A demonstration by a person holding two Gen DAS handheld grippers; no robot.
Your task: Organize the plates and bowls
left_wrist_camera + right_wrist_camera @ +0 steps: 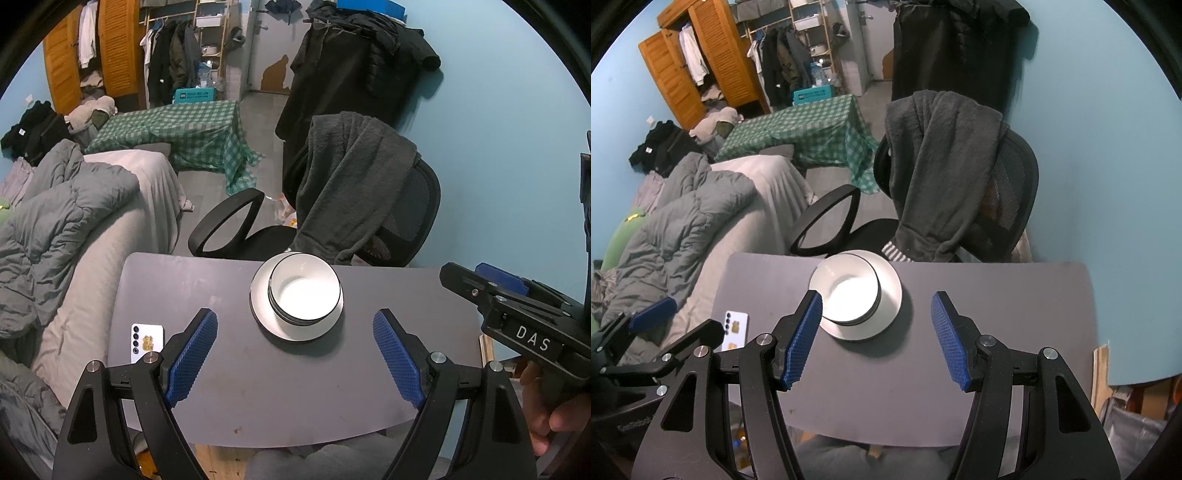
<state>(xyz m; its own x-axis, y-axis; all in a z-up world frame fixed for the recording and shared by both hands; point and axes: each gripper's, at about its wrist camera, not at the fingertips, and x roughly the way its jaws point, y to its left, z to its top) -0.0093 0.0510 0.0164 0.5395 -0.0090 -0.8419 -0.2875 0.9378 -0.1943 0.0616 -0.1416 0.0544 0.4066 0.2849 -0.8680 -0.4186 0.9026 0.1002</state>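
Beside bowls [304, 293]: phone [147, 341], chair [369, 206].

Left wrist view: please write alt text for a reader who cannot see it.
White bowls sit stacked on a white plate on a grey table, beyond the open left gripper and its blue fingers. A phone lies at the table's left, and the right gripper enters from the right.
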